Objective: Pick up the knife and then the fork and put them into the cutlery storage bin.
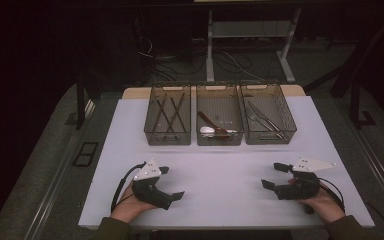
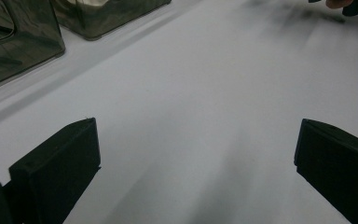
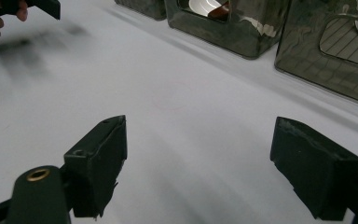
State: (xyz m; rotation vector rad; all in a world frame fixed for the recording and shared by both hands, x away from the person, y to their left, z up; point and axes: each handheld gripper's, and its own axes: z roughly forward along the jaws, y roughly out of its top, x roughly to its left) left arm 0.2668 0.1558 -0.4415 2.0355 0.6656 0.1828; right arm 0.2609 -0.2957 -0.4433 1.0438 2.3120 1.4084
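Three see-through dark bins stand in a row at the back of the white table [image 1: 220, 155]. The left bin [image 1: 167, 116] holds long dark sticks, the middle bin [image 1: 219, 122] holds a white spoon and a brown one, and the right bin [image 1: 268, 116] holds metal cutlery. My left gripper [image 1: 171, 183] rests near the front left, open, with nothing between its jaws [image 2: 196, 154]. My right gripper [image 1: 273, 175] sits near the front right, also open and empty [image 3: 198, 154]. Both point towards the table's middle.
Bare white tabletop lies between the grippers and the bins. The right gripper view has the middle bin [image 3: 228, 23] and the right bin [image 3: 331, 46] ahead. Beyond the table are a dark floor, cables and a desk frame [image 1: 210, 45].
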